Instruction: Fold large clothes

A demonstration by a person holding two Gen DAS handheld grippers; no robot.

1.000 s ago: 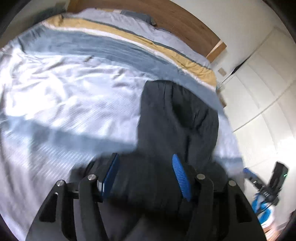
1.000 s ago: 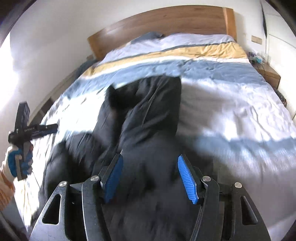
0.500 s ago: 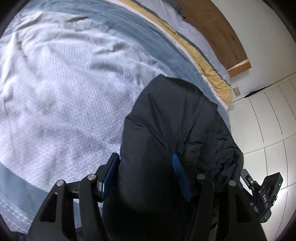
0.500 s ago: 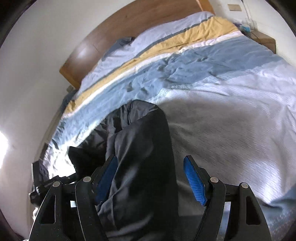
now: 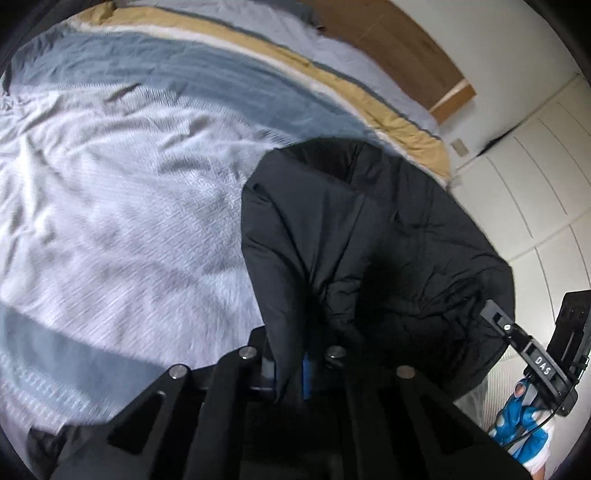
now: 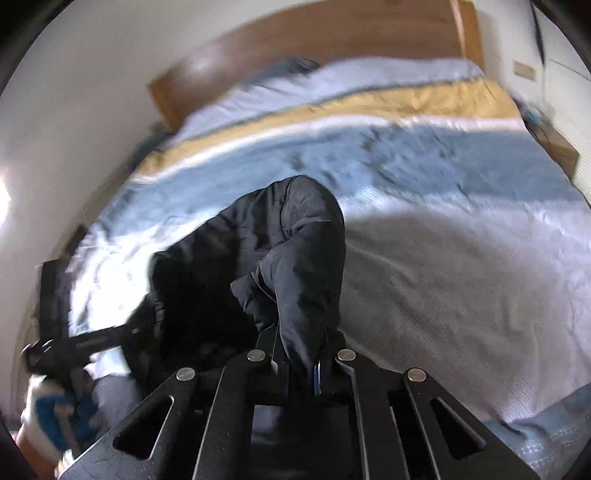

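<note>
A large black padded jacket [image 5: 369, 236] hangs bunched above the bed, held by both grippers. My left gripper [image 5: 290, 373] is shut on one edge of the jacket, and the fabric covers most of its blue pads. My right gripper [image 6: 301, 363] is shut on another edge of the jacket [image 6: 295, 258], which drapes away from it toward the left. The right gripper also shows at the right edge of the left wrist view [image 5: 532, 358], and the left gripper shows blurred at the lower left of the right wrist view [image 6: 85, 343].
The bed has a striped duvet [image 5: 110, 206] in pale grey, blue, white and yellow, with a wooden headboard [image 6: 332, 33] at the far end. White wardrobe doors [image 5: 535, 184] stand beside the bed. A bedside table [image 6: 554, 144] sits at the far right.
Both grippers were open around the jacket and have now closed on it. The jacket has been lifted and bunched up off the duvet.
</note>
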